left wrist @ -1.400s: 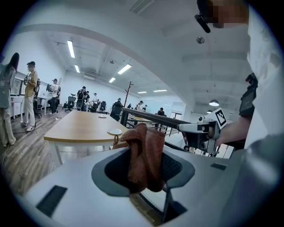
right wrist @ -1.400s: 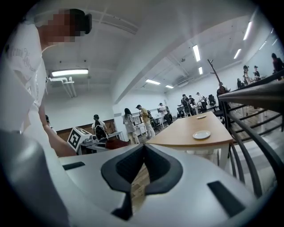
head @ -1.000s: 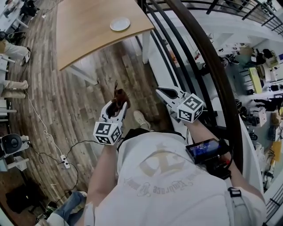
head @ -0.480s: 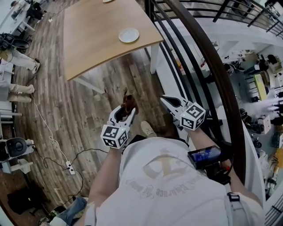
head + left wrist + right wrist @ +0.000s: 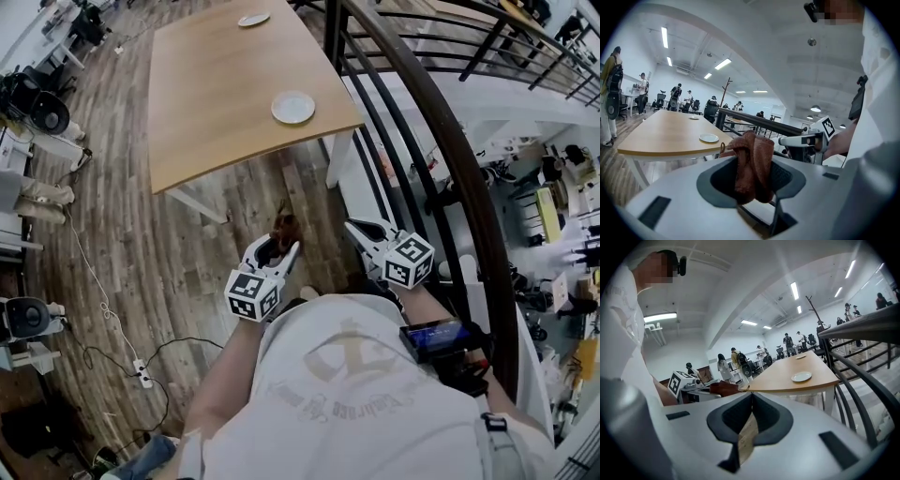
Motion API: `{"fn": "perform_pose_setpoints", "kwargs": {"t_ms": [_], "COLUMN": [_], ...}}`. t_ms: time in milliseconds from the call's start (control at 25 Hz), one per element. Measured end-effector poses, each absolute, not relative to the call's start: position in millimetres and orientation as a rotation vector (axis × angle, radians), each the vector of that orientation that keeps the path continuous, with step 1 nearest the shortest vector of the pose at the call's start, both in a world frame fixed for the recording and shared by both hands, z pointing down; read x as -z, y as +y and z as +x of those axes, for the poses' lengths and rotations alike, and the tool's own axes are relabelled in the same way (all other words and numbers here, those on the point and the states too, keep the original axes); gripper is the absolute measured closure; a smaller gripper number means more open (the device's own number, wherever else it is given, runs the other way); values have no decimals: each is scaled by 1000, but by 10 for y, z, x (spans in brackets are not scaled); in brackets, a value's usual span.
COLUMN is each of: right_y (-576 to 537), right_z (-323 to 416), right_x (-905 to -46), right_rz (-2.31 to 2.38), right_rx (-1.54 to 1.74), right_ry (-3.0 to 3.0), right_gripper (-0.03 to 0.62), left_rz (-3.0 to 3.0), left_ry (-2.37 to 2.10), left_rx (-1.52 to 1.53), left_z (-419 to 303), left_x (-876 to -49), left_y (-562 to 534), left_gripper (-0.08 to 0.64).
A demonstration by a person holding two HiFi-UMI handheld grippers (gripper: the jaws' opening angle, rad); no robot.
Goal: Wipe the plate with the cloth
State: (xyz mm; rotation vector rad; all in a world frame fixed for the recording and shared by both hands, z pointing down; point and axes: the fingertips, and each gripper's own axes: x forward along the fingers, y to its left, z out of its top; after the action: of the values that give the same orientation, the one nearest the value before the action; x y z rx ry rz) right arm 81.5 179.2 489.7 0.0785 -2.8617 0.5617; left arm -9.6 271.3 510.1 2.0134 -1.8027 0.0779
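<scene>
Left side: a wooden floor (image 5: 141,234) with a loose cable (image 5: 94,281) running to a power strip (image 5: 141,375).

Centre left: the left gripper (image 5: 278,246) is held over the floor, in front of the person's pale shirt (image 5: 356,403). It is clenched on a rust-brown cloth (image 5: 284,225). In the left gripper view the cloth (image 5: 752,164) is bunched into upright folds between the jaws. Its long axis runs along the jaws, and its free end sticks out past the tips, pointing toward the desk (image 5: 225,84).

Centre: the desk is light wood. A white plate (image 5: 293,107) lies flat on it near the near right corner, face up. It is well apart from both grippers and the cloth does not touch it. A second plate (image 5: 253,20) sits at the far edge. Both gripper views show the near plate (image 5: 709,137) (image 5: 801,376) ahead of the jaws.

Centre right: the right gripper (image 5: 356,228) is level with the left one and also aimed toward the desk. Its jaws are pressed together with nothing between them.

Right side: a dark curved railing (image 5: 441,141) runs just beside the right gripper, with a lower level visible beyond it.
</scene>
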Motion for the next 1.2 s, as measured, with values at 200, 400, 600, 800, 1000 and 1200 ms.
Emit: {"fn": "perform_pose_setpoints", "kwargs": {"t_ms": [200,400,600,800,1000,1200], "right_y": [1782,1712,1528,1090,685,226], "right_z": [648,446,162,-235,-499,-646], "right_x": [-4903,-5044,-5211,-5153,-5105,-5089], "right_rz": [54,7,-37,-78,-118,-155], "right_rx": [-573,-620,-653,-647,-653,-658], "right_ry": [-2844,-2814,-2800,-2818,-2814,-2808], "right_gripper": [578,578,578,578,578,578], "left_rz": [1963,1925,1855,1850,1841,1810], "left_ry": [-1827,-1867,-1902,-1925,-1927,-1937], "left_rx": [-64,-68,-98,-122,-125,-121], "left_z": [-295,-500,-787,-1085,-1251,-1345], "left_x": [-5103,-5098,-5223,-5135,-5094,-5106], "left_y": [2795,2765,2656,2250,1783,1330], "left_gripper": [391,391,391,391,391,391]}}
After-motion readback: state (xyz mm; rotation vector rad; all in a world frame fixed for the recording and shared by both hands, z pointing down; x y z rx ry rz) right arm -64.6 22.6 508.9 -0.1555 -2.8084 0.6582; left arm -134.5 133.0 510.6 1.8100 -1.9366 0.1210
